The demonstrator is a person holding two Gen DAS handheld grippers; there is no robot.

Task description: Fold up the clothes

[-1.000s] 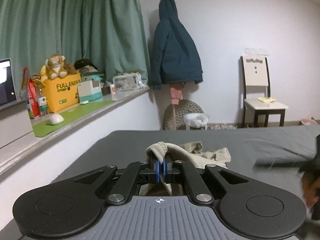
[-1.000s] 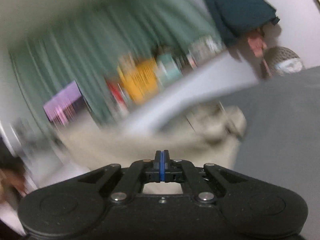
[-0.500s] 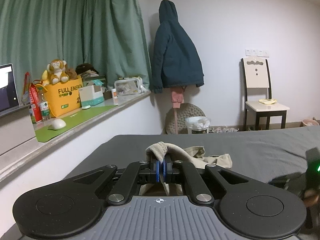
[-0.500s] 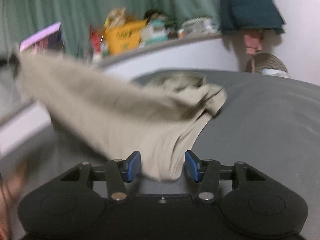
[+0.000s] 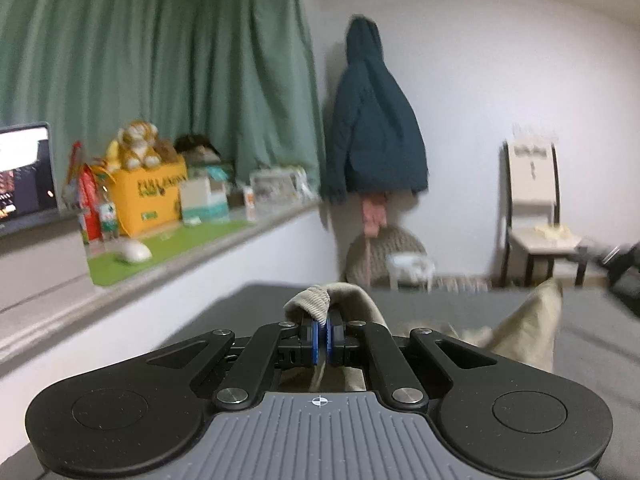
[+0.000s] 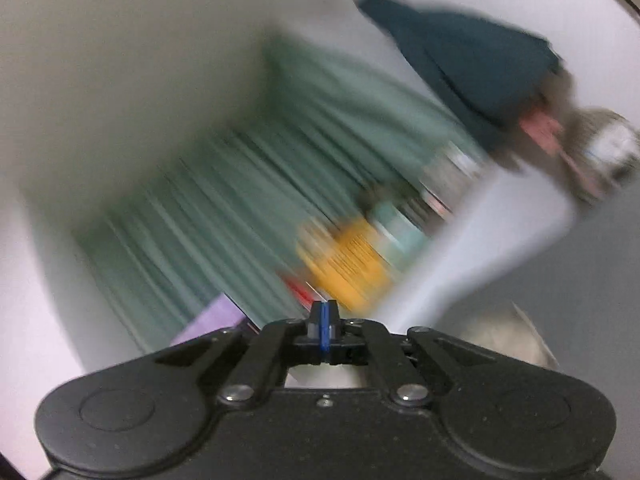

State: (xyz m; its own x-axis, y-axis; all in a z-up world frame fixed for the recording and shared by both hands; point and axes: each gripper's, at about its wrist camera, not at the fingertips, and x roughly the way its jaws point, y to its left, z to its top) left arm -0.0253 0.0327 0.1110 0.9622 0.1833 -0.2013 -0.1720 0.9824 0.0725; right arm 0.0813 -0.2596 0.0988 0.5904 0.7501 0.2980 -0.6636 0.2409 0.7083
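Note:
My left gripper (image 5: pixel 322 330) is shut on the ribbed cuff of a beige garment (image 5: pixel 348 296), held just above the grey bed (image 5: pixel 592 344). To the right, another part of the garment (image 5: pixel 532 332) rises in a peak toward a dark blurred shape at the frame's edge. The right wrist view is heavily blurred and tilted. There my right gripper (image 6: pixel 325 328) has its blue pads pressed together, and beige cloth (image 6: pixel 504 336) hangs just below and to the right of the fingers over the bed (image 6: pixel 580 280).
A white ledge (image 5: pixel 168 276) on the left carries a yellow box (image 5: pixel 148 200), a laptop (image 5: pixel 24 172), a mouse and cartons. Green curtains hang behind it. A dark jacket (image 5: pixel 376 140) hangs on the far wall, with a bin (image 5: pixel 408 268) and a chair (image 5: pixel 536 208) beyond the bed.
My right gripper has gone from open around the cloth to shut and has swung up, tilting its view. The garment's right part has lifted off the bed. The left gripper has risen slightly.

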